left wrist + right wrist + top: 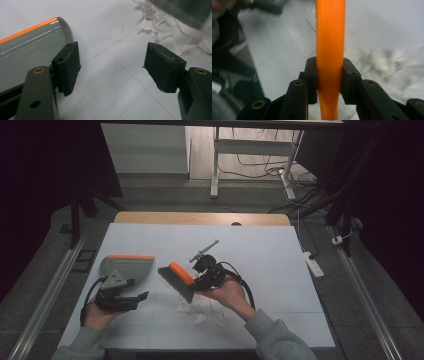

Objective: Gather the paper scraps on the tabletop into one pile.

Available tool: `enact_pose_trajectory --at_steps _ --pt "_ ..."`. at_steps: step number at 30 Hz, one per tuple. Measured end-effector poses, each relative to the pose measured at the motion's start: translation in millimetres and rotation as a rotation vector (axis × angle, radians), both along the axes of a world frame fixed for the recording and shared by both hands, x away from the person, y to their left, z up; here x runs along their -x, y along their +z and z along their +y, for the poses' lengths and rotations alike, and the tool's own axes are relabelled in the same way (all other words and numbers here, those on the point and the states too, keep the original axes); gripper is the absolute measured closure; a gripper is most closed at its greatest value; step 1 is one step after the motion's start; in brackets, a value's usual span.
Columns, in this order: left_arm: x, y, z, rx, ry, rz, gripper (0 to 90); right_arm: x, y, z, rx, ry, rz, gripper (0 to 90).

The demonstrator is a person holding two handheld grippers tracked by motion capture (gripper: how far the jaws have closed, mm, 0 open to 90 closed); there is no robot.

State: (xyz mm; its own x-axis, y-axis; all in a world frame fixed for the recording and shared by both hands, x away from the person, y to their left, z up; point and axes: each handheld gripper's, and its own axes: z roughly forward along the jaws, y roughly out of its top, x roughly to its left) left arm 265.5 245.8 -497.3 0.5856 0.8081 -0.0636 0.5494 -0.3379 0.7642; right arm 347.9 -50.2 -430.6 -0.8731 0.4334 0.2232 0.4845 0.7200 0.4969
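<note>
A hand brush (pixel 178 279) with an orange back and dark bristles hangs over the table, just left of a heap of torn white paper (pixel 200 309). My right gripper (pixel 209 279) is shut on the brush's orange handle (pixel 330 50), with both black pads pressed against it. A grey dustpan (pixel 125 268) with an orange lip lies flat at the left. My left gripper (pixel 137 299) stands open just in front of the dustpan, nothing between its pads (pixel 67 66). The dustpan (pixel 30 47) and the paper scraps (pixel 170 35) both show beyond those pads.
The white table top (pixel 260 250) has a wooden strip along its far edge. A small grey metal tool (pixel 203 251) lies behind the brush. A white power strip (pixel 313 263) sits on the floor to the right, and a desk frame stands beyond.
</note>
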Motion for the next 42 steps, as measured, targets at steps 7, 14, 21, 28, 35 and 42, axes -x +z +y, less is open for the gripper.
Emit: enact_pose_trajectory --at_steps 7,14,21,28,35,42 --pt "-0.1 -0.1 0.3 -0.005 0.003 -0.003 29.9 23.8 -13.8 10.4 0.085 0.103 0.068 70.5" --pt "-0.4 -1.5 1.7 -0.006 0.007 0.002 30.0 15.7 -32.0 24.1 0.14 0.101 0.047 70.5" --pt "-0.6 -1.8 2.8 -0.003 0.011 0.002 30.1 -10.9 -28.6 0.5 0.154 -0.017 -0.015 70.5" --pt "-0.3 -2.0 1.3 -0.008 0.009 0.004 30.1 -7.8 2.8 -28.8 0.047 -0.042 -0.041 70.5" --pt "-0.8 -2.7 0.6 -0.013 0.007 0.006 30.1 -0.3 31.7 -62.3 -0.018 -0.047 -0.092 70.5" --pt "-1.1 -3.5 0.1 -0.017 0.005 0.009 30.1 23.4 20.9 -67.8 0.077 0.06 -0.089 70.5"
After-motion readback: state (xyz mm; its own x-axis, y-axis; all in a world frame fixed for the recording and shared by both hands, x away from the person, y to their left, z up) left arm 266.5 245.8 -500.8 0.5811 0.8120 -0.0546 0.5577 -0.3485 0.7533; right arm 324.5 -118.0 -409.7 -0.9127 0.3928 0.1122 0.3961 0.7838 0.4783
